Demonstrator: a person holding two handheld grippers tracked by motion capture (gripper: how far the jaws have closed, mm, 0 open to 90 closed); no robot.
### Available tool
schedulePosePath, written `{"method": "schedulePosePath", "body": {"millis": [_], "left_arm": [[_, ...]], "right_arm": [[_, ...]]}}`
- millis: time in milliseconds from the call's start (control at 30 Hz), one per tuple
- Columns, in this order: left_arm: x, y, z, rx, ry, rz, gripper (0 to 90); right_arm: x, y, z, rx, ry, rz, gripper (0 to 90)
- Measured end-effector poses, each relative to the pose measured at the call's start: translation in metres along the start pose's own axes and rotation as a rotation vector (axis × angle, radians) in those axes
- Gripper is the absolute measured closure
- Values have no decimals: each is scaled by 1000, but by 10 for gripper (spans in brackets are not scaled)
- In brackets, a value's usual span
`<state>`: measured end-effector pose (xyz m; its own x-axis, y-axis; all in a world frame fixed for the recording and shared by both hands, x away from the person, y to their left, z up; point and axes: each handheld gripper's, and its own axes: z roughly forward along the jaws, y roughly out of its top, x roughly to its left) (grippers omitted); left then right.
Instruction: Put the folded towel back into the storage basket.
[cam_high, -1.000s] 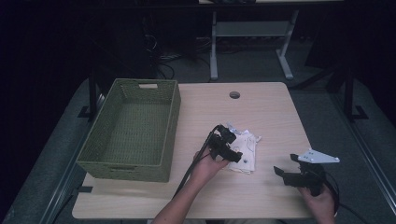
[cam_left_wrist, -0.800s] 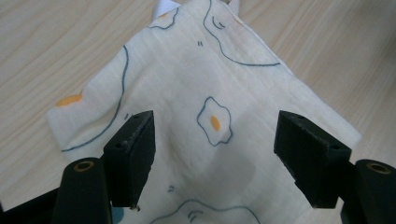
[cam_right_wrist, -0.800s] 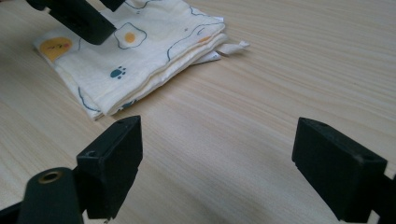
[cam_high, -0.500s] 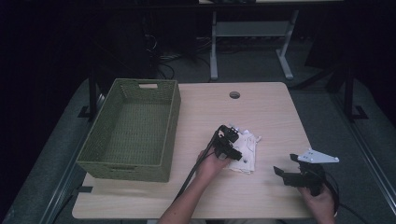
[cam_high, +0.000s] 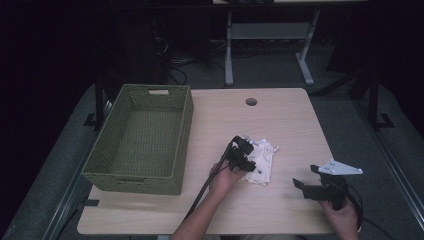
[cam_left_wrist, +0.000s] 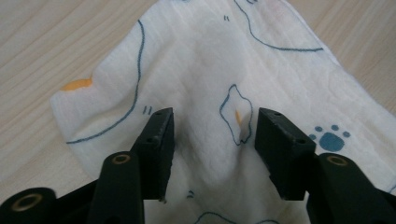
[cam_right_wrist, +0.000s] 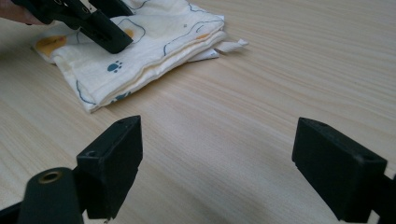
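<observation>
While my left tool (cam_high: 244, 152) sits down on the cloth (cam_high: 262, 161), I count one folded white cloth, one green woven basket (cam_high: 142, 137) and two tools on the desk (cam_high: 280, 120). That cloth, printed with blue outlines, orange patches and a blue paw mark, lies flat near the middle of the desk, to the right of the basket and apart from it. From the left tool's camera, the cloth (cam_left_wrist: 205, 79) spreads under and beyond the jaws; a raised fold of fabric stands between them, and they have just been closing, though the pads do not yet press it, so I call this tool half spread around the fold. My left hand (cam_high: 225, 176) reaches forward from the near edge, its cable trailing back along the forearm. Nothing stands between the cloth and the basket except bare wood. A round hole (cam_high: 251, 102) sits in the desk near the far edge. My right tool (cam_high: 306, 184) rests low at the near right corner, held in the right hand (cam_high: 342, 210), jaws spread wide over bare desk with nothing between them, pointing toward the cloth (cam_right_wrist: 140, 51).
</observation>
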<state>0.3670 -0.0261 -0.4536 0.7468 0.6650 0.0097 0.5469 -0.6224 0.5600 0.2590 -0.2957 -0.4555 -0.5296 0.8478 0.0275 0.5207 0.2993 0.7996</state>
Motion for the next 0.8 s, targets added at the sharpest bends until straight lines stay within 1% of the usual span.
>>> {"method": "schedulePosePath", "body": {"millis": [133,233,367,500,533,567,600,800], "left_arm": [[1,-1,-1,-1,-2,1,543],[2,-1,-2,2,0,5,588],[4,-4,-5,3,-10,10,658],[5,-10,-9,3,-38,10,740],[5,-10,-9,3,-38,10,759],[5,-11,-10,-1,-50,-2,759],[7,-14,-12,2,-63,-5,784],[12,-20,-18,-1,-89,-31,802]], "right_arm": [[0,0,0,1,1,-1,158],[0,0,0,3,1,-1,158],[0,0,1,3,2,-1,158],[1,0,1,7,3,-5,158],[1,0,1,7,3,-5,158],[1,0,1,6,2,-6,158],[1,0,1,5,2,-4,158],[1,0,1,6,-1,-4,158]]}}
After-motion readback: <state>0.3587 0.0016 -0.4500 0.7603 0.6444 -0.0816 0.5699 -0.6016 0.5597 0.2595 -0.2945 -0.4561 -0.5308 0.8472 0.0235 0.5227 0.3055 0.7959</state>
